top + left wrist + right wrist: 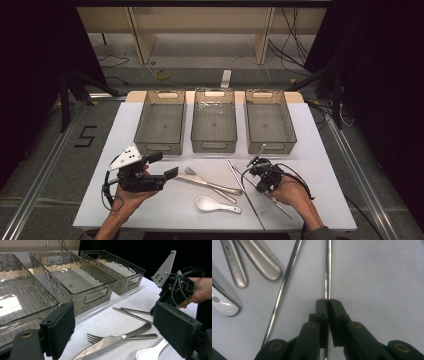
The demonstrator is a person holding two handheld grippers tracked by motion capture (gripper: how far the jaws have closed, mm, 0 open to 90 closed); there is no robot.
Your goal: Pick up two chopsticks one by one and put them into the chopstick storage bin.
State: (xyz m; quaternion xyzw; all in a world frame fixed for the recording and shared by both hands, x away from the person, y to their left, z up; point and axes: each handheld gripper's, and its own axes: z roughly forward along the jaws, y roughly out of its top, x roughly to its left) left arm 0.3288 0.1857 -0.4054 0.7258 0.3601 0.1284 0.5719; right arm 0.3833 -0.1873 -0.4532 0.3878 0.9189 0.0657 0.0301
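Two metal chopsticks lie on the white table. My right gripper [328,302] points down at the table and is shut on the right-hand chopstick [328,270], pads pinching its thin shaft. The other chopstick [284,287] lies free just to its left. From above, the right gripper [259,188] sits over the held chopstick [282,210], at the table's right front. My left gripper [163,165] hovers at the left front, jaws wide open and holding nothing, aimed toward the knife [205,183] and fork [189,171]. A white spoon [207,203] lies near the front edge.
Three clear grey plastic trays [160,145] [214,145] [270,146] stand side by side across the back of the table, with nothing in them. The cutlery lies between the two hands. Cables and a wooden frame are on the floor beyond the table.
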